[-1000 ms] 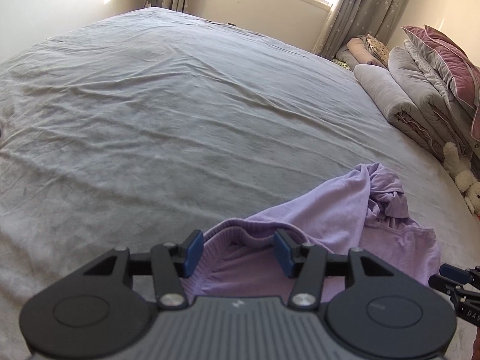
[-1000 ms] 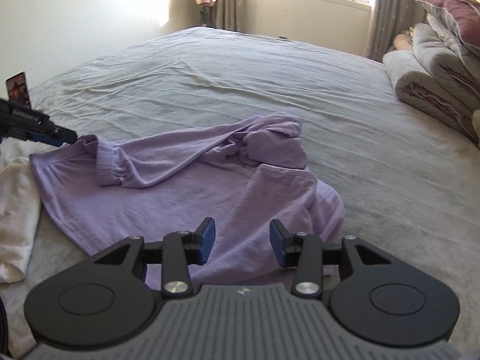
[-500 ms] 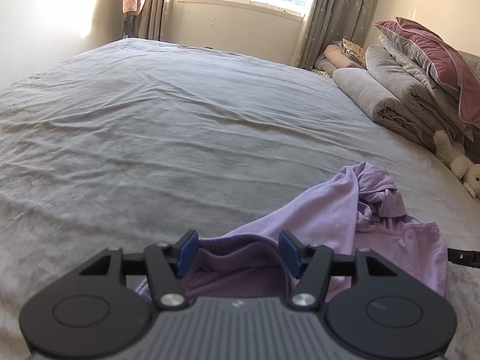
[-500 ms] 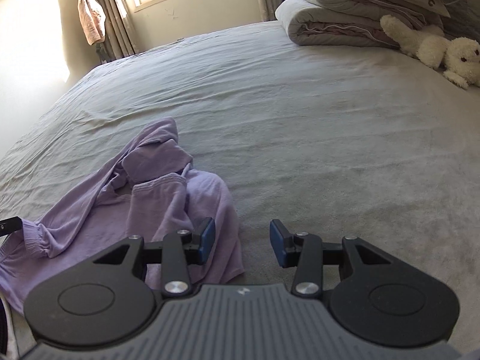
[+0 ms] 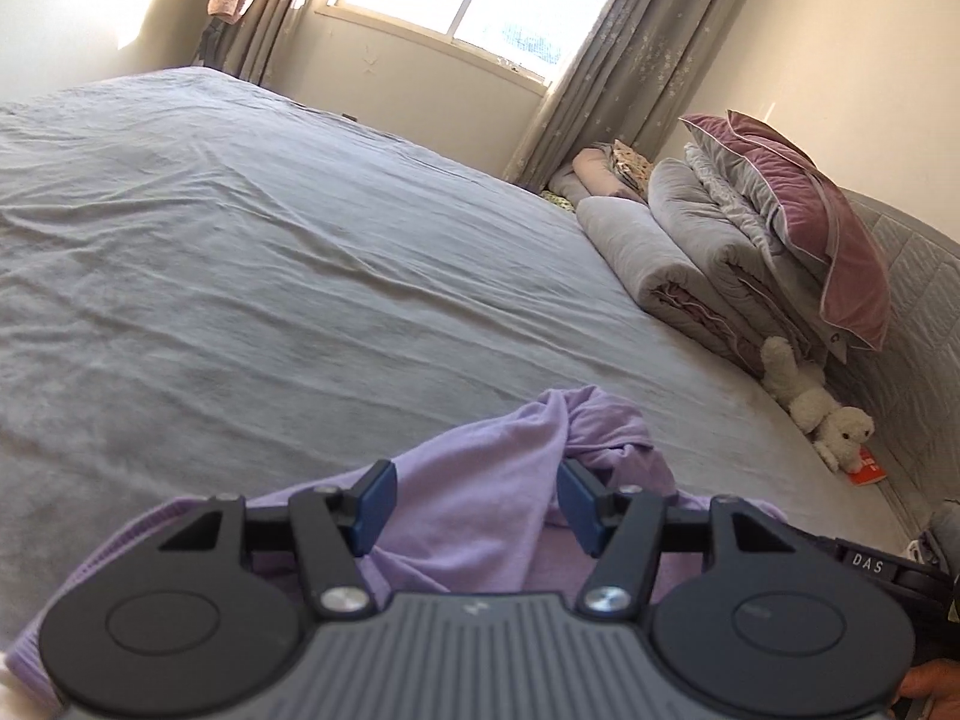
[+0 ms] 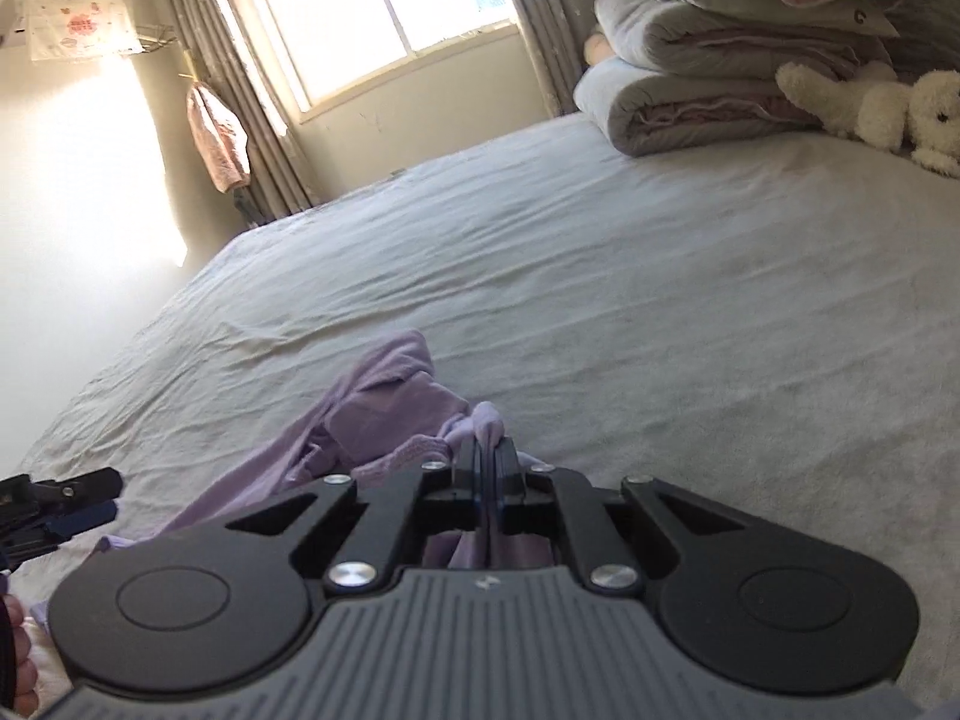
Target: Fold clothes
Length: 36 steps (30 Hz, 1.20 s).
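The soft lilac knit garment [image 5: 480, 516] lies crumpled on the near part of the wide grey bed sheet [image 5: 270, 276], with one long sleeve stretched to the left and a bunched part at its far end. The right gripper [image 6: 492, 468] has its jaws pressed together on a small pinch of the lilac cloth at the right edge of the garment, and a little fold of fabric stands up just beyond the blue pads. The left gripper [image 5: 477, 501] has its jaws spread wide, and the cloth passes between and under them, but the pads do not press it. The garment looks light, thin and very limp, so it will sag and follow any pull, and a one-point hold will only drag it into a rope. In my judgement it is better to take it at firm edges, such as the ribbed hem [image 5: 198, 507] on the near left or a shoulder seam, with both grippers well apart, so that the cloth spreads flat. It is not slippery or fragile, but the loose sleeve can catch under the body part.
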### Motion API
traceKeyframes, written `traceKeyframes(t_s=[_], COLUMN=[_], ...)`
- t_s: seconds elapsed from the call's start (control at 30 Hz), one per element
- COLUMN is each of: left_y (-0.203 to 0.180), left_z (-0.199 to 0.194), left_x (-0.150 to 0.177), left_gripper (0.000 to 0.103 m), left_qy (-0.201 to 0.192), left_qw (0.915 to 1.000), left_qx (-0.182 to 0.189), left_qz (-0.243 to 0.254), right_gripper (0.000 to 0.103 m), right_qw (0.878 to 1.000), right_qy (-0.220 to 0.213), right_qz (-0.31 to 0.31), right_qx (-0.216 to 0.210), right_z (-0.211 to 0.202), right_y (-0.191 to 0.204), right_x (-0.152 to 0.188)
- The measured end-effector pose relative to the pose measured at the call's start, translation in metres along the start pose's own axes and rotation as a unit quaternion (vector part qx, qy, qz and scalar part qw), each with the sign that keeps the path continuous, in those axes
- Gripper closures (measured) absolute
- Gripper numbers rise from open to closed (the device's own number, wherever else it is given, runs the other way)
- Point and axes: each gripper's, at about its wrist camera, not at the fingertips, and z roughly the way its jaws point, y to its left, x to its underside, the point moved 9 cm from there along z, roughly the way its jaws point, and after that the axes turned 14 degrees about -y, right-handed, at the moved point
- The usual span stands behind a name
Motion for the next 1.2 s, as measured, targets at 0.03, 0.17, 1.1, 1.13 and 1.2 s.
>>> traceKeyframes(t_s=[0.03,0.17,1.1,1.13,1.2], left_y=[-0.004,-0.021,-0.024,-0.024,-0.025], left_z=[0.001,0.005,0.027,0.027,0.027], left_x=[0.003,0.017,0.065,0.065,0.066], left_gripper=[0.043,0.043,0.054,0.054,0.054], left_qy=[0.007,0.033,0.134,0.135,0.136], left_qw=[0.9999,0.9983,0.9907,0.9906,0.9905], left_qx=[0.009,0.045,0.021,0.021,0.021], left_qz=[-0.004,-0.018,-0.011,-0.011,-0.009], right_gripper=[0.096,0.096,0.059,0.059,0.059], right_qw=[1.0,0.996,0.996,0.996,0.994], right_qy=[-0.001,0.014,0.077,0.08,0.091], right_qz=[-0.005,-0.028,0.027,0.037,0.054], right_qx=[-0.017,-0.079,-0.039,-0.022,-0.004], right_z=[-0.003,-0.009,0.003,0.006,0.011], right_y=[0.008,0.038,0.005,-0.004,-0.014], right_x=[-0.001,0.008,0.027,0.028,0.035])
